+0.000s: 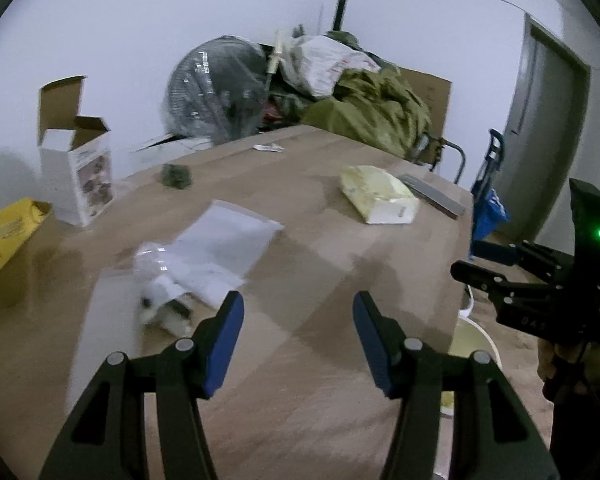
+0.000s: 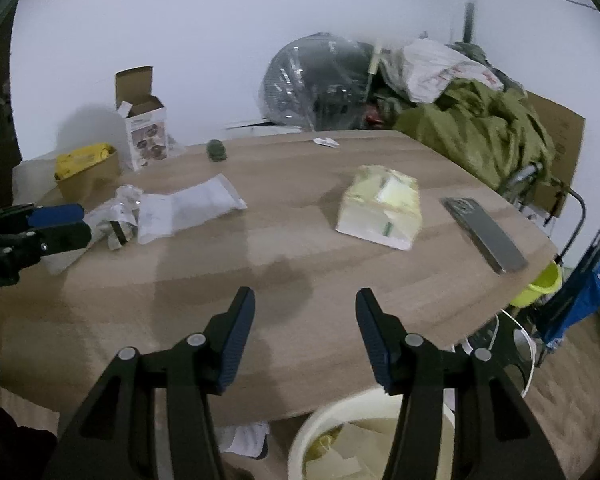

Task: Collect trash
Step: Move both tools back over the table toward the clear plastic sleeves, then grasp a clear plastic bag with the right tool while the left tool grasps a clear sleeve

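We hold the left gripper [image 1: 298, 332] at the bottom centre of its own view, blue pads parted with nothing between them and only bare wooden table [image 1: 320, 280] behind the gap. We hold the right gripper [image 2: 305, 328] the same way at the bottom centre of its view, jaws apart and empty, above the table's near edge. Trash on the table, as we see it from the right wrist: a crumpled clear wrapper [image 2: 118, 216] at left centre, touching a flat white plastic bag [image 2: 188, 208] that lies just to its right; a small dark green lump [image 2: 217, 150] near the far edge, upper centre; a small white scrap [image 2: 326, 142] farther right along that edge. A soft pack of tissues [image 2: 380, 210], yellow and white, lies right of centre, and a dark phone [image 2: 484, 234] lies near the table's right edge. A white bin [image 2: 300, 440] with pale paper inside sits below the near edge, at the bottom of the frame. Off the table at upper left stand an open white carton [image 2: 144, 136] and a brown box holding a yellow packet [image 2: 84, 158]. Behind the table, at upper right, are a plastic-wrapped fan [image 2: 312, 84] and a heap of olive-green cloth [image 2: 484, 132]. All views are somewhat blurred.
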Motion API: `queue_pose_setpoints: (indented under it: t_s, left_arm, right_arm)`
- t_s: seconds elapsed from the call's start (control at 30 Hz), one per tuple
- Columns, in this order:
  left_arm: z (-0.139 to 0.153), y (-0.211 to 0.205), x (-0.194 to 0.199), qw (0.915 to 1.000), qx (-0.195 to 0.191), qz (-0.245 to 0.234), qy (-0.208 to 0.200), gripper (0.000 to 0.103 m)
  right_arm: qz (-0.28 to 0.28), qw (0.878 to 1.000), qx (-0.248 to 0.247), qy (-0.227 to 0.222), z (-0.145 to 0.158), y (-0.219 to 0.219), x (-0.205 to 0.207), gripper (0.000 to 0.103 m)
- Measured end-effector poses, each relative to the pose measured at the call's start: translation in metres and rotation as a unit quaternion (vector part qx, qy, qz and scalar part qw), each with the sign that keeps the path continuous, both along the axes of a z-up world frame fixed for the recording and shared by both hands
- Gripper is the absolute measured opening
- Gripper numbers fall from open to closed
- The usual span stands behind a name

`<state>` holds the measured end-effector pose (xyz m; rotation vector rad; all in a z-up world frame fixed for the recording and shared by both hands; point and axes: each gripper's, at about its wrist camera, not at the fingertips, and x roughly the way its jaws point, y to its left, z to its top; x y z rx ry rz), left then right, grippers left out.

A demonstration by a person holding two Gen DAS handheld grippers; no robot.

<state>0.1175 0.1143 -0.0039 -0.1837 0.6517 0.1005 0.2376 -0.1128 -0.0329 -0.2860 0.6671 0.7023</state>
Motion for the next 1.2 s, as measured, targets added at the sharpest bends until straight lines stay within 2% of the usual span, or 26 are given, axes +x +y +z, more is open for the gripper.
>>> queue_pose_setpoints:
  t_s: [0.33, 0.47, 0.57, 0.73, 0.9, 1.2]
  left_arm:
    - [0.0, 0.053, -0.023, 0.9977, 0.003, 0.067, 0.0, 0.057]
    - [-0.001, 0.074, -0.03, 0.9958, 0.004, 0.092, 0.0, 0.066]
    - [-0.004, 0.089, -0.031, 0.9943, 0.001, 0.106, 0.004, 0.067]
    - [-0.016, 0.114, -0.03, 0.9915, -0.008, 0.127, 0.026, 0.067]
    - [-0.03, 0.137, -0.03, 0.9869, -0.022, 0.153, 0.047, 0.068]
    - [-0.044, 0.168, -0.043, 0.9798, -0.039, 0.188, 0.056, 0.068]
  right_arm:
    - [0.051, 0.999, -0.008, 0.006, 0.003, 0.055, 0.013, 0.05]
    - [0.062, 0.998, -0.013, 0.009, 0.004, 0.074, 0.022, 0.051]
    - [0.073, 0.997, -0.017, 0.011, 0.002, 0.091, 0.028, 0.058]
    - [0.102, 0.994, -0.022, 0.02, -0.003, 0.125, 0.037, 0.059]
    - [0.136, 0.99, -0.02, 0.032, -0.008, 0.162, 0.04, 0.059]
    - [0.206, 0.977, -0.005, 0.056, -0.016, 0.236, 0.033, 0.059]
